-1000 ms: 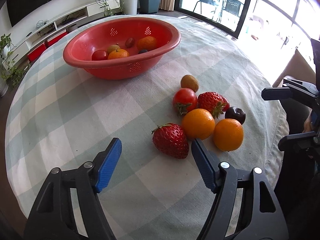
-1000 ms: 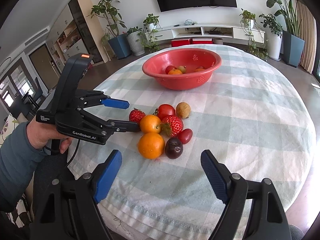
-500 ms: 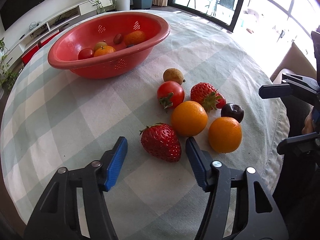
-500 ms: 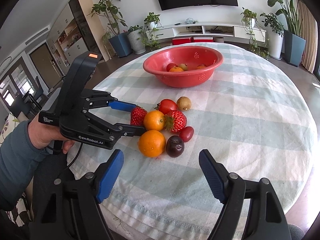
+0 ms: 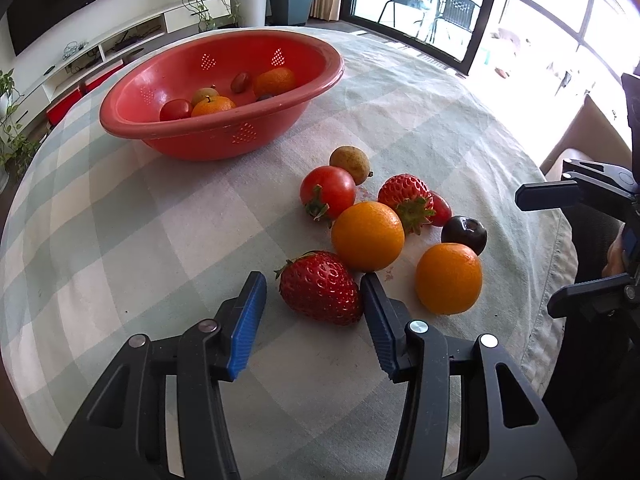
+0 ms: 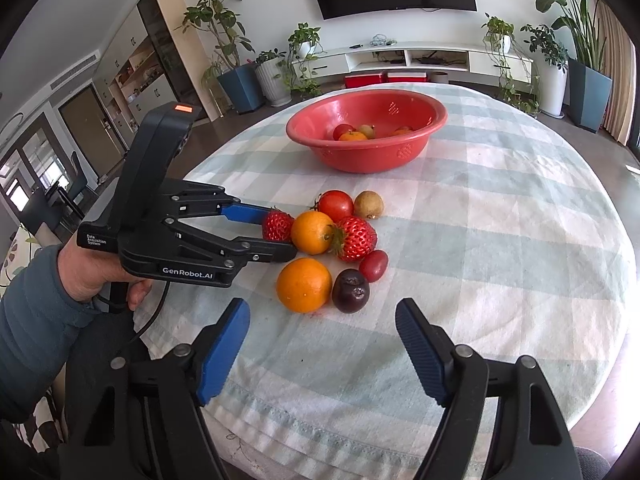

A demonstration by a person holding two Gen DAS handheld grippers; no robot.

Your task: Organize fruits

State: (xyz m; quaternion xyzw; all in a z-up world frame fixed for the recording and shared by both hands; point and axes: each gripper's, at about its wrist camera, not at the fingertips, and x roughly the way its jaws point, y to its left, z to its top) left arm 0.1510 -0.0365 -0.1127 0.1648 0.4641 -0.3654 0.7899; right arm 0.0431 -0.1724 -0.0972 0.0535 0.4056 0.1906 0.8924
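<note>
A large strawberry (image 5: 320, 288) lies on the checked tablecloth between the blue pads of my left gripper (image 5: 312, 280), whose jaws are closing. The right pad is at the berry's side and a small gap shows at the left pad. Beyond it sit two oranges (image 5: 367, 236), a tomato (image 5: 328, 190), a second strawberry (image 5: 406, 196), a dark plum (image 5: 464, 234) and a brownish fruit (image 5: 350, 164). The red bowl (image 5: 224, 136) at the back holds several fruits. My right gripper (image 6: 322, 307) hovers near the table's front edge, its jaws closing slowly with nothing between them.
A person's hand and blue sleeve (image 6: 36, 320) hold the left gripper at the table's left edge. The round table's cloth hem (image 6: 320, 436) runs just below the right gripper. Bare cloth (image 5: 140, 220) lies left of the fruit pile.
The left jaws have narrowed around the large strawberry and the gripper has edged closer to it. The right gripper has stayed put, its jaws slightly narrower.
</note>
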